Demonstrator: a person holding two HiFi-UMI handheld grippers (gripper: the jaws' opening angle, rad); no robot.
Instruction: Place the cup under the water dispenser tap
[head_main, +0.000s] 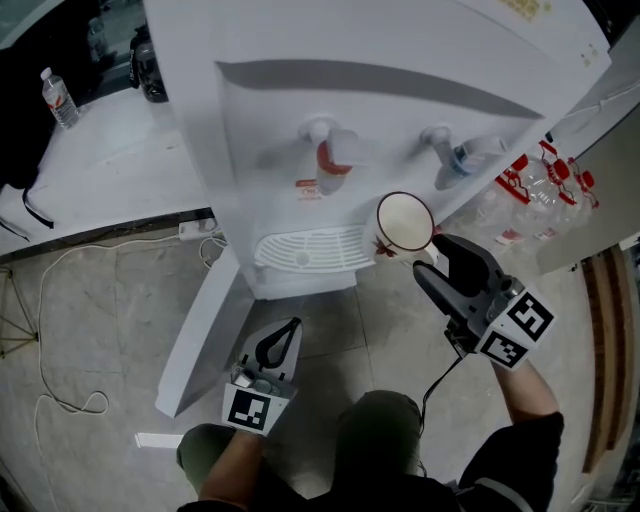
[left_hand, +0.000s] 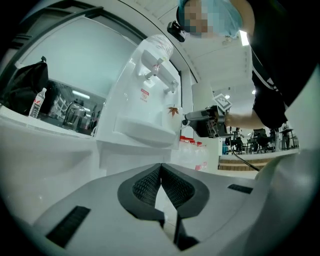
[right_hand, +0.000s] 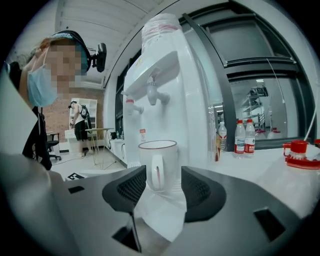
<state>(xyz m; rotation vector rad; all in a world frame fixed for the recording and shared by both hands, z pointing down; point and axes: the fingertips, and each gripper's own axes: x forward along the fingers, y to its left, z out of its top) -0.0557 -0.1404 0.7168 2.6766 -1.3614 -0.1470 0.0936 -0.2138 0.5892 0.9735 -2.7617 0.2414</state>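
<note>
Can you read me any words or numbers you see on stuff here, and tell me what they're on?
No text here can be read.
Small red and white sticker on the white water dispenser: too small to read.
Red labels on the clear plastic bottles: blurred.
Yellowish print at the dispenser's top: blurred.
Black and white square markers: patterns only, no letters.

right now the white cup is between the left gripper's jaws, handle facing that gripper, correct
Wrong gripper: the cup is between the open jaws of the right gripper, handle facing it, as the right gripper view shows. The left gripper is shut.
</note>
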